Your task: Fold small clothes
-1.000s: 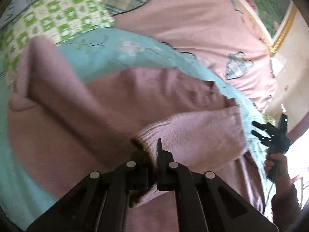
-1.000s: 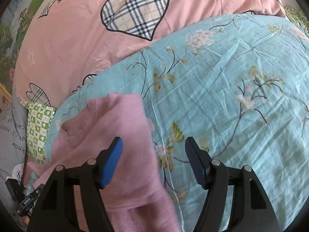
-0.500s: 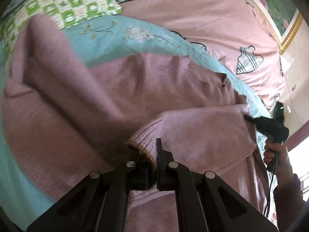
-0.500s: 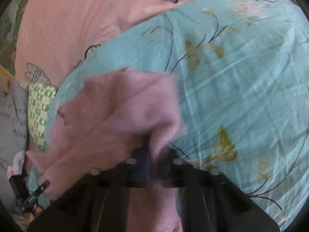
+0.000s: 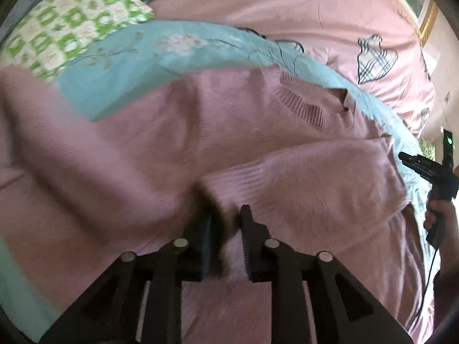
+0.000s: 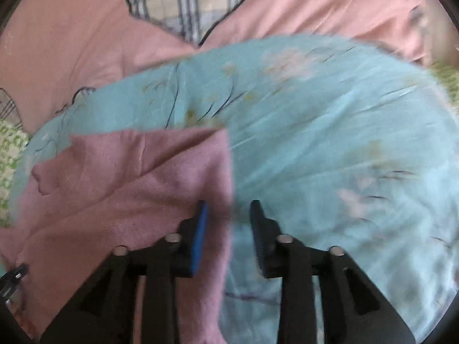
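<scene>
A pink knit sweater lies flat on a teal floral cloth. One sleeve is folded across its body, cuff towards me. My left gripper sits at that cuff, its jaws opening, with the cuff loose between the pads. In the right wrist view the sweater fills the lower left. My right gripper hangs over its right-hand edge, jaws opening, that edge lying between the blue pads without being pressed. The left wrist view also shows the right gripper at the far right, held by a hand.
The teal cloth spreads wide to the right of the sweater. Around it lies a pink sheet with plaid hearts. A green checked pillow sits at the back left, and a gilt picture frame at the far right.
The left gripper, shut on the cuff before, has parted its jaws and sunk towards the sweater. The right gripper closed on the sweater's edge half a second ago and has since parted again.
</scene>
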Demonstrator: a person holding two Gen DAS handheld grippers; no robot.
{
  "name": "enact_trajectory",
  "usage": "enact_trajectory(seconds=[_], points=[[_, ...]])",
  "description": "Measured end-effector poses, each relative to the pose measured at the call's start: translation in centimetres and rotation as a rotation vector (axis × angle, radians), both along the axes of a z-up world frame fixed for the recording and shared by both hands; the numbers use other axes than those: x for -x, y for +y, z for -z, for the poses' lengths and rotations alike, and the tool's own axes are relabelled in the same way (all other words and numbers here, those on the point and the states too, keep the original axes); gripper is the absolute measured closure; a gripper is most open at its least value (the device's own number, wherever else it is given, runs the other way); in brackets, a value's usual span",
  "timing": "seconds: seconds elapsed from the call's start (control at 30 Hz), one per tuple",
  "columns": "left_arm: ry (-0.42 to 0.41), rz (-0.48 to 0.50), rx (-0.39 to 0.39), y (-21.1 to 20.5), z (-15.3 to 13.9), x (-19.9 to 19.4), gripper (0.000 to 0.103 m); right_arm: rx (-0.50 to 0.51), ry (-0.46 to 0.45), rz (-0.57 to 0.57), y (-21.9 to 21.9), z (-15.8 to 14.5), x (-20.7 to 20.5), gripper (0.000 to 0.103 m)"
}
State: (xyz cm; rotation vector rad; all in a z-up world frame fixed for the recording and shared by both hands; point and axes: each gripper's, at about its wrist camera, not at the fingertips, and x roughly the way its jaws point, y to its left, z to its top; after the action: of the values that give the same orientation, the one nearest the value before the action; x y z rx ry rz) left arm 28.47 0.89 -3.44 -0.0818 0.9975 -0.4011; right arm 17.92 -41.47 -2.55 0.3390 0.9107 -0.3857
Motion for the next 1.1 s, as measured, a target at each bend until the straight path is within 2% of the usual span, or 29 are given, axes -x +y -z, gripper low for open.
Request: enact_trajectory(seconds=[0.07,0.13,0.2,0.27,0.33,0.43,0.57,0.6,0.67,0.7,0.73,0.77,0.8,0.87,0.93,1.1], points=[[-0.019,-0.021,0.01,1.9,-1.2,1.7,0.065,-0.062,-0.088,-0.058,1.6,-2.1,2.1,0.065],[-0.043,-0.054,0.03,4.3,-2.1,3.7,0.044,-0.118,-0.134,-0.118,3.4,-3.1,3.4,0.052],[-0.055,-0.09,0.04,6.4,-2.7,5.4,0.036,-0.159,-0.17,-0.185,5.9,-3.7,5.1,0.045],[-0.047,-0.137,0.02,8.4,-2.9,6.9,0.03,-0.21,-0.182,-0.241,8.7,-3.5,6.2,0.044],[-0.016,-0.177,0.032,10.4,-2.6,7.5,0.021,-0.261,-0.177,-0.283,11.4,-2.8,7.0,0.044],[0.061,-0.243,0.101,13.0,-1.4,7.0,0.021,-0.316,-0.155,-0.324,14.6,-1.3,7.9,0.044],[0.176,-0.274,0.265,14.7,0.8,4.8,0.021,-0.358,-0.121,-0.357,17.6,0.1,8.8,0.044],[0.194,-0.283,0.282,14.7,1.3,4.2,0.021,-0.36,-0.117,-0.361,18.0,0.1,9.2,0.044],[0.191,-0.314,0.291,14.5,2.0,3.1,0.024,-0.365,-0.113,-0.367,18.8,0.3,9.3,0.044],[0.17,-0.328,0.284,14.5,2.0,2.8,0.037,-0.365,-0.111,-0.368,18.8,0.3,9.4,0.044],[0.151,-0.33,0.273,14.3,1.9,2.4,0.066,-0.358,-0.11,-0.37,19.0,0.2,9.6,0.044],[0.151,-0.315,0.279,13.9,1.8,2.0,0.085,-0.351,-0.109,-0.372,19.1,0.2,9.6,0.044],[0.151,-0.304,0.292,13.6,1.7,1.8,0.093,-0.346,-0.109,-0.371,19.2,0.0,9.5,0.044],[0.083,-0.286,0.269,12.5,-0.2,2.1,0.095,-0.345,-0.12,-0.366,18.9,-0.4,9.7,0.044],[0.019,-0.228,0.258,10.9,-3.0,2.9,0.096,-0.346,-0.135,-0.357,18.6,-0.7,9.9,0.044],[-0.148,-0.024,0.315,3.7,-11.2,5.0,0.096,-0.348,-0.194,-0.312,16.4,-1.9,11.2,0.044]])
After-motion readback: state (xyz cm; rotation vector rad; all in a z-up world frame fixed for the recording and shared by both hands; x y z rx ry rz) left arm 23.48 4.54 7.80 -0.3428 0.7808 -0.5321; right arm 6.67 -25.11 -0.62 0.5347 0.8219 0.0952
